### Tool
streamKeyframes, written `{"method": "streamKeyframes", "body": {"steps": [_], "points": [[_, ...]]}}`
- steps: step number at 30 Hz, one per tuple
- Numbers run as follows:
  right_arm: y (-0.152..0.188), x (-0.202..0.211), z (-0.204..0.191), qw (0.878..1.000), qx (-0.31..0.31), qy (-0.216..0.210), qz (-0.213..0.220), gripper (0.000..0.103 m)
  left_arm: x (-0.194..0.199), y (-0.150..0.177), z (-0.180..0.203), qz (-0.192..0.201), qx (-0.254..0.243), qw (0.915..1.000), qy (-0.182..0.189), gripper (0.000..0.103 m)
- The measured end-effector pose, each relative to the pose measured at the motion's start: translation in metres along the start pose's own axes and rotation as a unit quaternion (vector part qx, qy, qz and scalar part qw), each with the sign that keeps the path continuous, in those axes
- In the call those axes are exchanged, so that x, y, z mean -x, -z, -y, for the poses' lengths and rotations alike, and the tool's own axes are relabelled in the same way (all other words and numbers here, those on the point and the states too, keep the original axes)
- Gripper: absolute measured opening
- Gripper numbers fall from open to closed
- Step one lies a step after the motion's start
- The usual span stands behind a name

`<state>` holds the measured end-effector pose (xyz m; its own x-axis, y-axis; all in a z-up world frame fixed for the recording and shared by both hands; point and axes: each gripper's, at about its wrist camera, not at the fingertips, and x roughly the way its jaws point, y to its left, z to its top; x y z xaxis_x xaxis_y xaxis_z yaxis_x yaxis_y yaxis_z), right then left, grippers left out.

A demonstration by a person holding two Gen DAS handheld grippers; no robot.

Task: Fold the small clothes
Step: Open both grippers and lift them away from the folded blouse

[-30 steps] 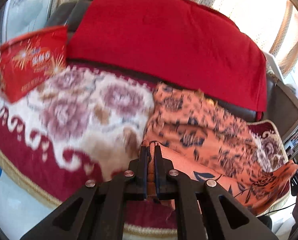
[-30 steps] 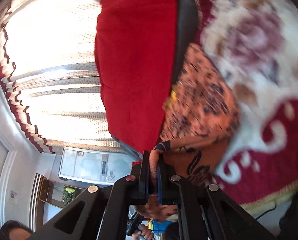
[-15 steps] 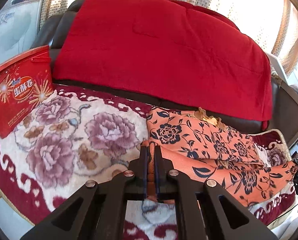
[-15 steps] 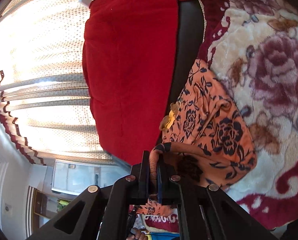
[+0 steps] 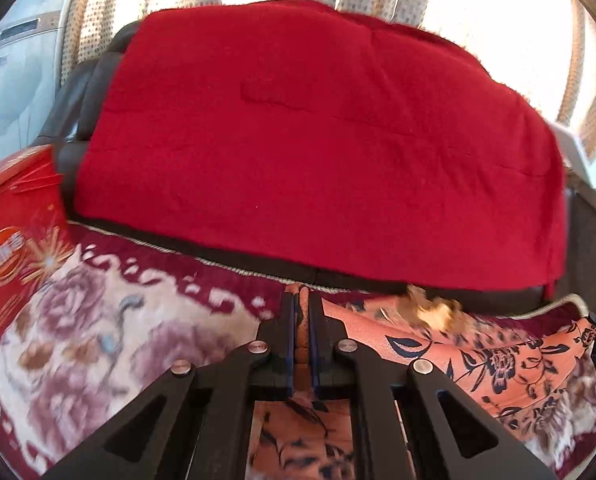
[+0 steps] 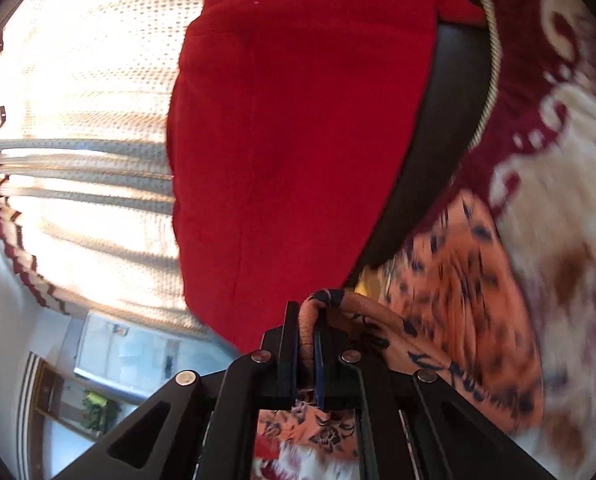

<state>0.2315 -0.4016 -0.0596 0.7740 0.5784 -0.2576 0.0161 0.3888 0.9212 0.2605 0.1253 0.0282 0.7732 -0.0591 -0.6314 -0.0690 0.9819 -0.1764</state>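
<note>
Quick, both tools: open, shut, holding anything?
Left tool: shut on the orange floral garment.
Right tool: shut on the same garment's rolled edge.

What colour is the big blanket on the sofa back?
The blanket is plain red, clearest in the left wrist view.

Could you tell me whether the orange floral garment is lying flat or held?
Held: both the left gripper and right gripper pinch the orange garment's edge.

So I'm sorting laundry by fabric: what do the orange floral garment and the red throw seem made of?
Orange floral garment: likely thin woven or jersey cloth, matte; it drapes and bunches softly between the pads. Red throw: looks like thick fleece or wool, fuzzy matte nap with a fraying edge.
</note>
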Motion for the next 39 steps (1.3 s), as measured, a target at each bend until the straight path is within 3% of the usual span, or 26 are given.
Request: {"method": "streamKeyframes", "body": {"steps": [2,4,6,10,15,19,23,29,33,39], "points": [[-0.017,-0.035,0.015,0.999,0.029,0.014,-0.022,0.009,-0.046,-0.003,0.003,-0.031,0.0,0.9994,-0.016,0.007],[-0.025,-0.065,0.038,0.992,0.051,0.107,-0.047,0.01,-0.09,0.004,0.002,-0.063,-0.002,0.9972,-0.041,0.007],[-0.023,-0.076,0.057,0.989,0.037,0.12,-0.08,0.01,-0.118,0.015,-0.001,-0.092,-0.011,0.9932,-0.071,0.007],[-0.024,-0.041,0.048,0.99,0.044,0.123,-0.049,0.01,-0.099,0.015,-0.014,-0.063,-0.007,0.9951,-0.076,0.007],[-0.029,-0.01,0.027,0.987,0.049,0.149,-0.023,0.006,-0.054,-0.01,-0.046,-0.024,0.044,0.9943,-0.094,0.007],[-0.04,0.007,0.018,0.991,0.026,0.129,0.003,0.006,-0.022,-0.02,-0.059,-0.004,0.059,0.9943,-0.088,0.007],[-0.027,0.03,-0.002,0.996,0.037,0.084,0.007,0.003,0.016,-0.007,-0.059,0.015,0.02,0.9961,-0.085,0.007],[0.024,0.072,-0.025,0.998,-0.011,-0.061,0.007,0.0,0.065,0.055,-0.067,0.018,0.025,0.998,-0.055,0.007],[0.056,0.085,-0.044,0.995,-0.011,-0.098,-0.003,0.0,0.087,0.1,-0.061,0.009,0.029,0.9988,-0.038,0.007],[0.089,0.095,-0.059,0.993,-0.015,-0.116,-0.012,0.0,0.106,0.138,-0.056,-0.005,0.048,0.9987,-0.018,0.007]]}}
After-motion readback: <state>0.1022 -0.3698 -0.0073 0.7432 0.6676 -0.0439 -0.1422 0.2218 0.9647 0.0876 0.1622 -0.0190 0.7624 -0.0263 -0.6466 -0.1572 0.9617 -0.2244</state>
